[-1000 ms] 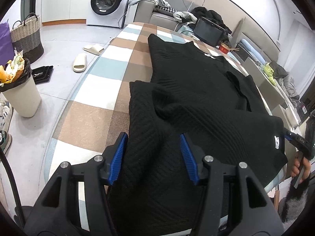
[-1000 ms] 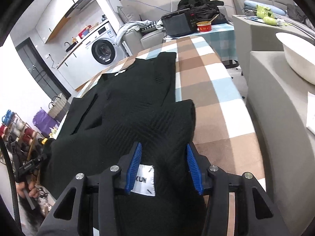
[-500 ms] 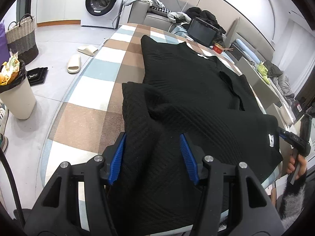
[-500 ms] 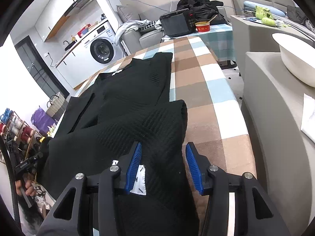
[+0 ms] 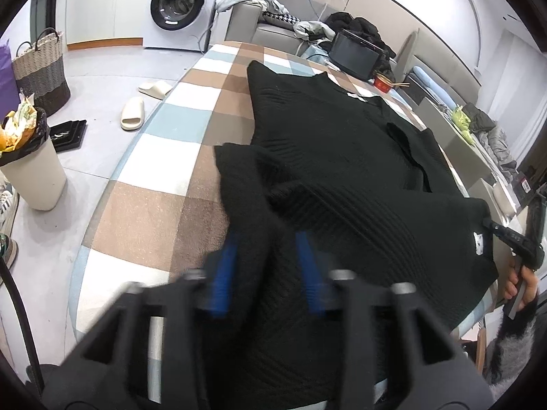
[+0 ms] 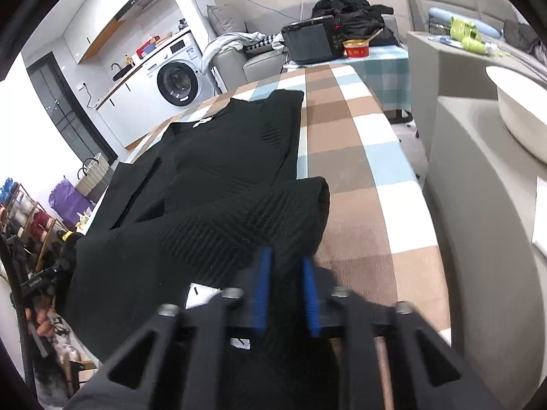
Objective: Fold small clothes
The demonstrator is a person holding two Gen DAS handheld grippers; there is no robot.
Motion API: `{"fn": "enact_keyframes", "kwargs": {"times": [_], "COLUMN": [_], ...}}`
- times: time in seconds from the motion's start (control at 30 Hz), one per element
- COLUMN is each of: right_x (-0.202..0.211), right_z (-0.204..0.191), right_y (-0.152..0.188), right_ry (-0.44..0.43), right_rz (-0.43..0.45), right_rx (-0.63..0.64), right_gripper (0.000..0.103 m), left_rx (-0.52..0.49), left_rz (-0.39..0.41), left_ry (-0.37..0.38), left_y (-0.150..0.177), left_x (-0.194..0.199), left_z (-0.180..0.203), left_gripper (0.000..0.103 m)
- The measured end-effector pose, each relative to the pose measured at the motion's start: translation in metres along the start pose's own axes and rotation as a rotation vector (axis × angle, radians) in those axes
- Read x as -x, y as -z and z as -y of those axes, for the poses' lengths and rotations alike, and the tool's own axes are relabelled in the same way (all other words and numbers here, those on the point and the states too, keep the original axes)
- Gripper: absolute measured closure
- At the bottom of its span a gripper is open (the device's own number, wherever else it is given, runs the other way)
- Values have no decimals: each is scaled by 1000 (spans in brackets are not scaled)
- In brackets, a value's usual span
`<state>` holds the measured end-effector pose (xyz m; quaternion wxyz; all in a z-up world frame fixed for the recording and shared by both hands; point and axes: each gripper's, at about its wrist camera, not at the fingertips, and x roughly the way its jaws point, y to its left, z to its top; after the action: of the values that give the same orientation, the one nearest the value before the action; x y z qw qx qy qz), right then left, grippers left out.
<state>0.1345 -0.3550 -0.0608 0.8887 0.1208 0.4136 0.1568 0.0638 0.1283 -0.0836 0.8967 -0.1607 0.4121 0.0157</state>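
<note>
Left gripper [image 5: 266,273] blurred, blue pads pinching near hem of black sweater [image 5: 342,171]. Right gripper [image 6: 285,294] pads narrowed, clamping other hem corner beside white label [image 6: 201,295]. Sweater lies lengthwise on checked table [image 5: 164,143]; washing machine [image 5: 177,3] far behind.

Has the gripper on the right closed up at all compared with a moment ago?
Yes. The right gripper has narrowed its blue pads inward onto the black sweater, whose near edge is bunched up from the checked tablecloth.
</note>
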Motion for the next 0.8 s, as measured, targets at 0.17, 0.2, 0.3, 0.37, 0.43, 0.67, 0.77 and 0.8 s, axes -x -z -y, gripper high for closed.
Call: {"fn": "enact_keyframes", "kwargs": {"times": [0.17, 0.2, 0.3, 0.37, 0.43, 0.67, 0.77, 0.8], "right_x": [20, 24, 35, 37, 37, -11, -14, -11], "right_z": [-1, -1, -4, -7, -9, 1, 14, 19], "right_y": [-6, -8, -14, -21, -29, -46, -36, -31], "right_ry": [-52, -66, -88, -82, -65, 71, 40, 26], "right_rz": [102, 123, 179, 210, 239, 93, 32, 29], "right_rx": [-28, -40, -60, -62, -69, -99, -137, -146], "right_gripper": [93, 93, 93, 95, 95, 90, 74, 66], "left_rx": [33, 41, 61, 65, 73, 90, 82, 80], "left_rz": [100, 115, 165, 194, 211, 126, 73, 74], "left_ry": [7, 17, 46, 50, 55, -84, -105, -104], "left_y": [-8, -10, -20, -31, -43, -66, -54, -50], "left_x": [19, 23, 35, 38, 36, -17, -24, -22], "left_z": [-7, -8, -10, -9, -9, -12, -17, -19], "left_gripper": [97, 97, 98, 98, 99, 98, 89, 74]}}
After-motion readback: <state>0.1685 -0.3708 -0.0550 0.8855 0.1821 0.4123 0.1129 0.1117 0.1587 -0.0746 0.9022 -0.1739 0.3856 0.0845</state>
